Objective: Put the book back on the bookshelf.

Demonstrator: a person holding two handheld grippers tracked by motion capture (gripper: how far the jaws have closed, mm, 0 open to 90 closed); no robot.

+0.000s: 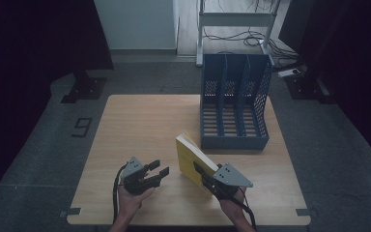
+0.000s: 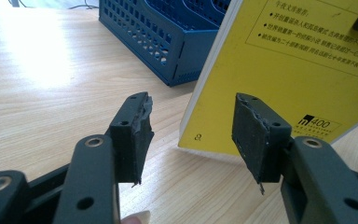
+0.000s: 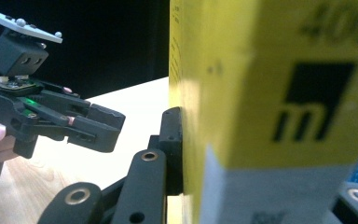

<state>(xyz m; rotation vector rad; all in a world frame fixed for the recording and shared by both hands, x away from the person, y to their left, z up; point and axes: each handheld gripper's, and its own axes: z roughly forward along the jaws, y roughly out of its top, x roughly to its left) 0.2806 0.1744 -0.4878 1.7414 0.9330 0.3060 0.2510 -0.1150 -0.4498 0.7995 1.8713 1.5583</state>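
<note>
Yellow is the colour of the book [image 1: 192,158], and it stands up on one edge on the wooden table [image 1: 140,125], just in front of the blue rack [image 1: 234,104]. The right gripper [image 1: 200,170] is squeezing the book, with one jaw pressed flat on its side. The left gripper [image 1: 157,170] is near the book but not touching it. Its jaws are apart and nothing is between them.

I think the job is to put the book into one of the slots in the rack. Here is what could go wrong.

The book could slip. It looks thick and heavy, and just one gripper holds it, down near a bottom corner. If the hand lifts fast, the top of the book may swing and tip over, or the book may slide out of the jaws.

The book could flop open. The jaws pinch it near one end, so the far pages may fan out and catch on the rack.

The book could hit the rack. The slots look narrow, and the walls between them stand close. If the book goes in crooked, its corner may bump a wall and push the rack back across the table.

The left gripper could get in the way too. It sits close by, so a turn of the book may knock into it.
</note>
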